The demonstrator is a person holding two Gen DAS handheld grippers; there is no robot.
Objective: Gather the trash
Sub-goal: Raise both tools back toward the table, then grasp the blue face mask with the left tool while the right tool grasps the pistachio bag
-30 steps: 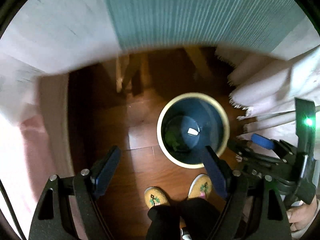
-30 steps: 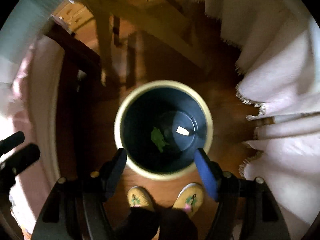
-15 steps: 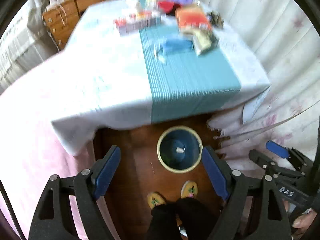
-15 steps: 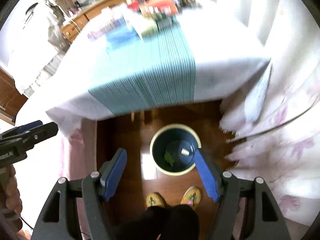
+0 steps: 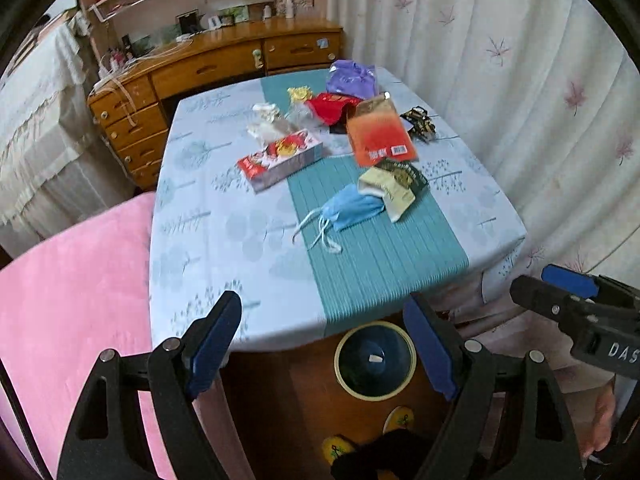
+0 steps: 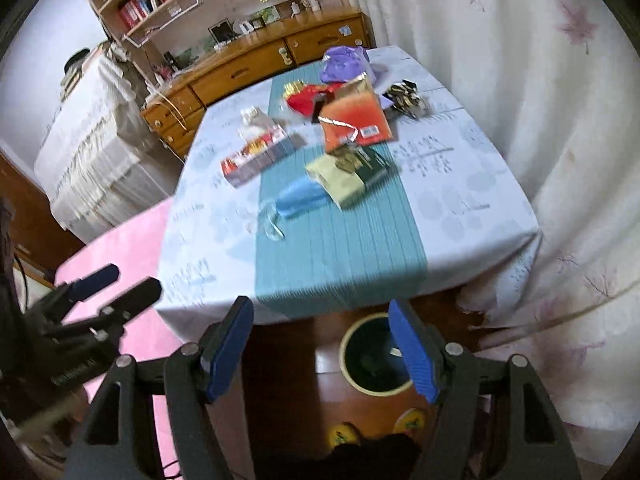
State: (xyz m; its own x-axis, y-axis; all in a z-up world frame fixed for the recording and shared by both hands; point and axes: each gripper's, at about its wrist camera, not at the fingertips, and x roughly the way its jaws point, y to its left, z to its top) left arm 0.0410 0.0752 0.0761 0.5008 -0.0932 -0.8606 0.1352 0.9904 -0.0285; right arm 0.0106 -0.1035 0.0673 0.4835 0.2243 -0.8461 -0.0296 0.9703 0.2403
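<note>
Both tools (image 5: 324,344) (image 6: 322,346) gape empty, angled down over bin (image 5: 375,360).

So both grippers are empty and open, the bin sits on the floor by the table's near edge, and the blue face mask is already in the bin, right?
Not quite. The blue face mask is not in the bin; it lies on the table's teal runner, as the left wrist view shows. The rest holds: the left gripper and right gripper are open and empty, and the bin stands on the floor by the near edge.

Glossy wooden floor (image 5: 280,392), cloth tablecloth (image 5: 208,216)
</note>
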